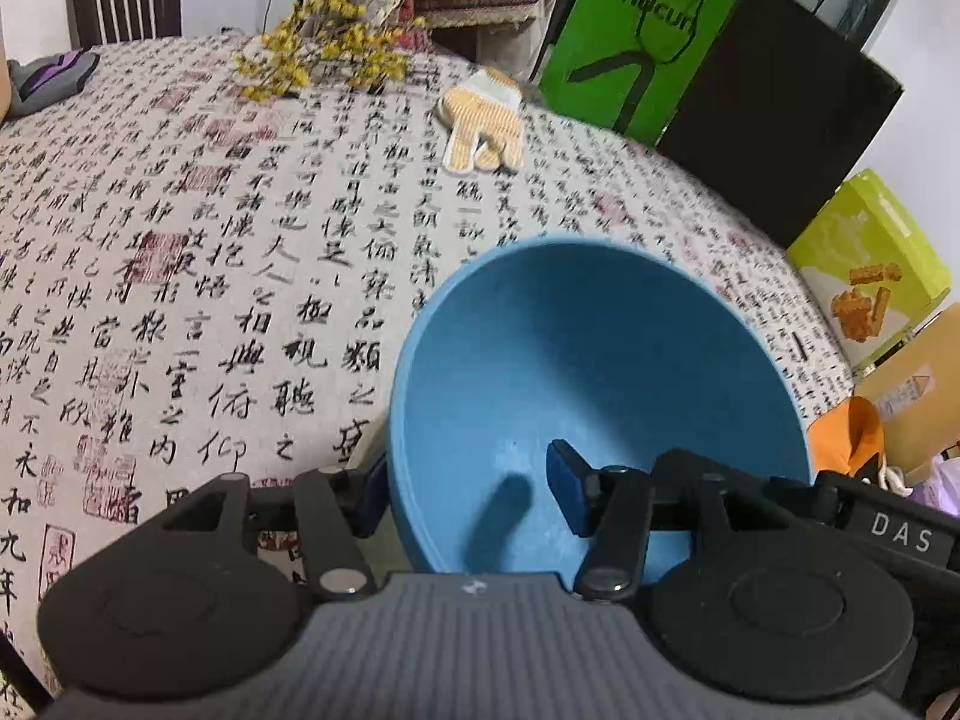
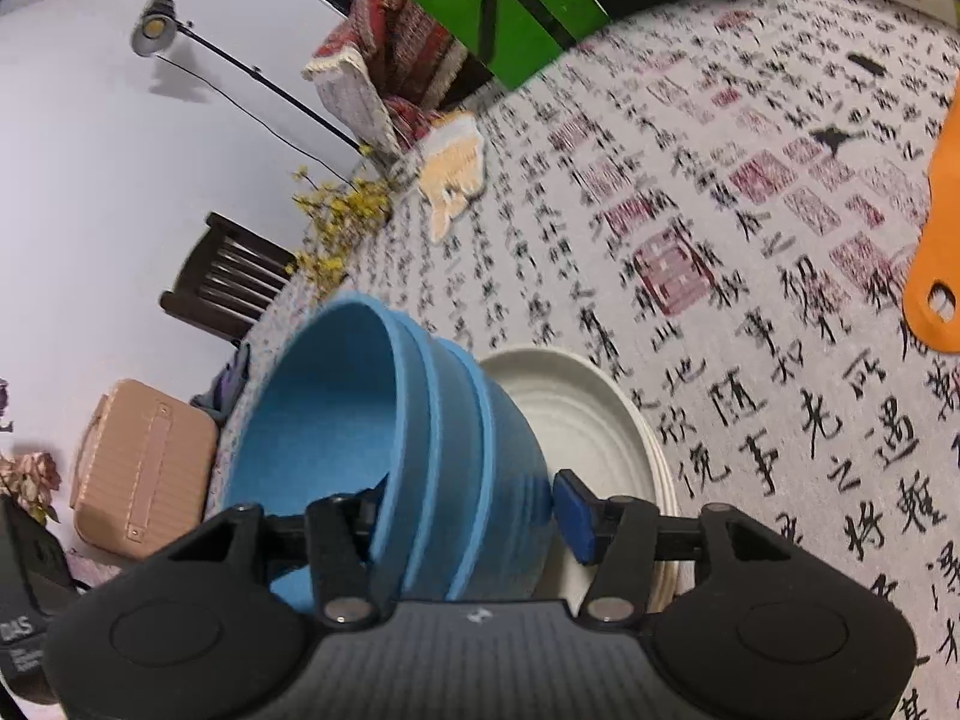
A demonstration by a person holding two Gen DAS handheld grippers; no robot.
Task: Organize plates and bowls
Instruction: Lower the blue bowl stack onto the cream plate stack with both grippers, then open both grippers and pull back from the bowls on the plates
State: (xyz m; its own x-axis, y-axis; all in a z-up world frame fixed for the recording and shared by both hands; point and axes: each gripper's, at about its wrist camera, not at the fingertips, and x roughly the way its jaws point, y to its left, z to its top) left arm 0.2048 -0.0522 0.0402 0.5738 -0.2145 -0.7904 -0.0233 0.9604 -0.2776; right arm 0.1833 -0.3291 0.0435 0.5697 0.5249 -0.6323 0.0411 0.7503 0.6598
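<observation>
A stack of three nested blue bowls (image 2: 360, 420) stands on a pile of white plates (image 2: 576, 420) on the calligraphy tablecloth (image 2: 750, 300). In the left wrist view I look into the top blue bowl (image 1: 600, 372). My left gripper (image 1: 468, 492) straddles its near wall: one pad sits outside the rim, and the other hangs free inside, well off the wall. My right gripper (image 2: 471, 504) straddles the opposite side of the stack. Its blue right pad stands just off the outer wall, and the bowl rim partly hides its left finger inside. Neither gripper presses on the bowls.
A knitted work glove (image 1: 480, 120) and dried yellow flowers (image 1: 324, 54) lie at the far side of the table. A green bag (image 1: 642, 30), a black box (image 1: 780, 108) and a lime carton (image 1: 870, 264) line the right edge. An orange board (image 2: 936, 228) lies to the right.
</observation>
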